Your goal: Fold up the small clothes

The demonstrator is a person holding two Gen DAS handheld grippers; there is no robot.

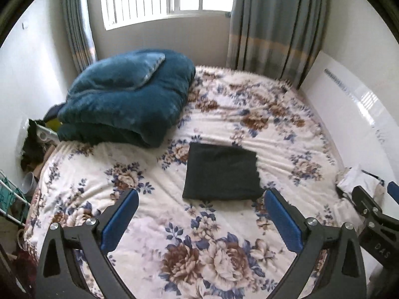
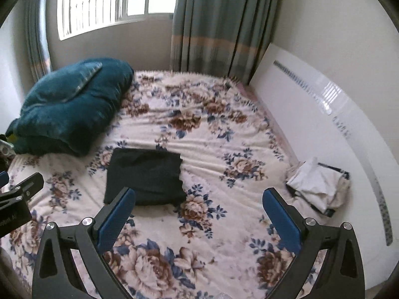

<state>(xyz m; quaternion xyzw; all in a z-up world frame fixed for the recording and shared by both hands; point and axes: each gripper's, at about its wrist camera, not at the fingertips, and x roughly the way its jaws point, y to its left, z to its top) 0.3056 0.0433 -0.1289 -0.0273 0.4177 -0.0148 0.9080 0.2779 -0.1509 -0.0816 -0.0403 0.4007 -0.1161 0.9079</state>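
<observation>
- The left gripper [image 1: 200, 196] hung above the bed with its blue-padded fingers [image 1: 119, 220] spread wide and nothing between them; the pads looked rubbery, set in stiff black plastic arms
- The right gripper [image 2: 198, 196] was the same — fingers [image 2: 116, 220] wide apart, empty, hovering over the flowered cover
- The dark folded garment [image 1: 221, 172] lay flat on the bed at about 12 o'clock from the left gripper and just ahead of it; from the right gripper it sat toward 11 o'clock, its near edge close to the left-hand pad
- It looked soft, light and limp — a thin matt knit in a neat rectangle of several layers; it would likely sag if lifted by one corner, so a hold on the near folded edge, pinching all layers at once, seemed safest
- A heap of white clothes [image 2: 318, 186] lay crumpled at 2 o'clock from the right gripper, against the white headboard [image 2: 324, 114]; thin, creased, floppy cloth with a dark trim, best taken at a free corner or hem
- The floral bedspread [image 1: 224, 249] was plush and rippled, so it might drag on cloth slid across it
- A thick teal blanket [image 1: 124, 94], fleecy and bulky, sat folded at 10 o'clock
</observation>
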